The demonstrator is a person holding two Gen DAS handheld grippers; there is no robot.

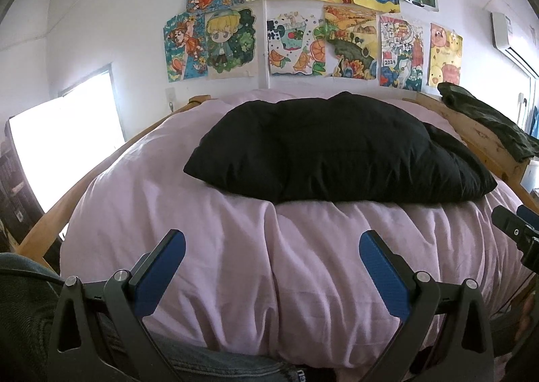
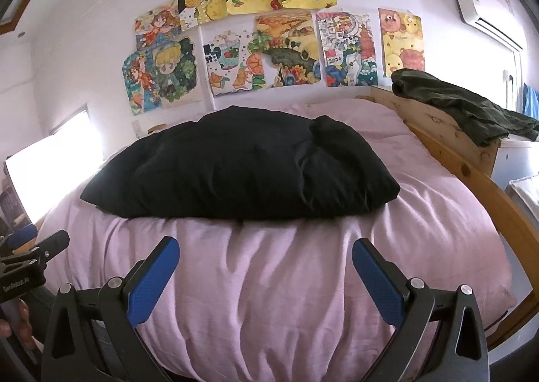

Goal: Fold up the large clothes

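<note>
Both grippers, left [image 1: 272, 248] and right [image 2: 265, 255], are held with jaws spread wide and empty over the near edge of the bed [image 1: 235, 281], so no fold appears to be in hand yet. The black garment [image 1: 337, 149] is seen lying bunched across the middle of the bed, well apart from both; a reach forward to its near hem or corners is judged to be called for next. Lilac bedding is framed by a wooden rail [image 2: 471, 176], a dark cloth [image 2: 465, 105] is draped over its far right corner, and drawings [image 2: 269, 45] are taped on the white wall behind.
</note>
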